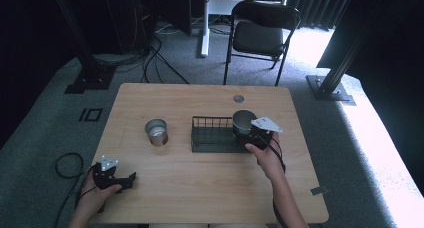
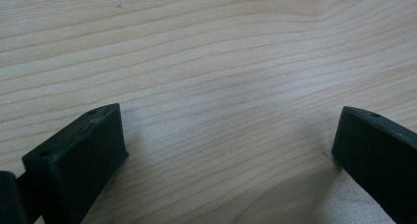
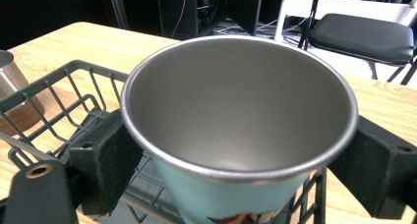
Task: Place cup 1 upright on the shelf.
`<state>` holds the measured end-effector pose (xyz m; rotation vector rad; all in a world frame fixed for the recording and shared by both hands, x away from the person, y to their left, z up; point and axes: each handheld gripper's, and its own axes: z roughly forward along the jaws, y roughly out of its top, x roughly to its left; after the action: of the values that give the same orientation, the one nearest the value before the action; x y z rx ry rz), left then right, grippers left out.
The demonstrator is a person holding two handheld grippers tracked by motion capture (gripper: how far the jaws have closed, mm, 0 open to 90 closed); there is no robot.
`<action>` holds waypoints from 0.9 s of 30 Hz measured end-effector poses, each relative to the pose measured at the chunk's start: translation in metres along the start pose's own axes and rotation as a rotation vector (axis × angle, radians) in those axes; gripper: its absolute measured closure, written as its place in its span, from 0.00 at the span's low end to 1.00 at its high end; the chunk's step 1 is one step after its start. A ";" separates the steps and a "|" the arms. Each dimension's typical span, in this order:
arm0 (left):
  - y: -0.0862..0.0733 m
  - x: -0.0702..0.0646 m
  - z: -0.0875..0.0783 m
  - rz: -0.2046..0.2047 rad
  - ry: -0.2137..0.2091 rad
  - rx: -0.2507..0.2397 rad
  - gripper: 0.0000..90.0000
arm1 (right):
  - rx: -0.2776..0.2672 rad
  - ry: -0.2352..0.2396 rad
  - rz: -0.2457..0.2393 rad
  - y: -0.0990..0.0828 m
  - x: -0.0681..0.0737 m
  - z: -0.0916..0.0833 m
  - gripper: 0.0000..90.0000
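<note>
- High view: your right gripper holds the cup over the right end of the wire rack; tilt it and the cup may catch the rim.
- Left gripper view: the left gripper idles with jaws spread, empty, on the table.
- Right gripper view: jaws clamp the cup below its lip; loosen early and it could tip.

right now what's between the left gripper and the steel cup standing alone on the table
Only bare wooden table lies between the left gripper and the lone steel cup, as the high view shows.
</note>
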<state>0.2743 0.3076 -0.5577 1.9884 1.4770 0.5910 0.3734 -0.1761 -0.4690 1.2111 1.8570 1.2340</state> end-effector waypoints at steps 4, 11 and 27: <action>0.000 0.000 0.000 0.000 0.000 0.000 0.00 | -0.006 0.003 -0.001 -0.001 -0.001 -0.005 0.13; 0.000 0.000 0.000 0.000 0.000 0.000 0.00 | -0.011 0.000 -0.018 -0.005 -0.003 -0.014 0.13; 0.000 0.000 0.000 0.000 0.000 -0.001 0.00 | -0.019 0.039 -0.042 -0.021 -0.014 -0.035 0.12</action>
<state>0.2744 0.3076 -0.5578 1.9878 1.4768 0.5912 0.3429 -0.2055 -0.4747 1.1399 1.8850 1.2578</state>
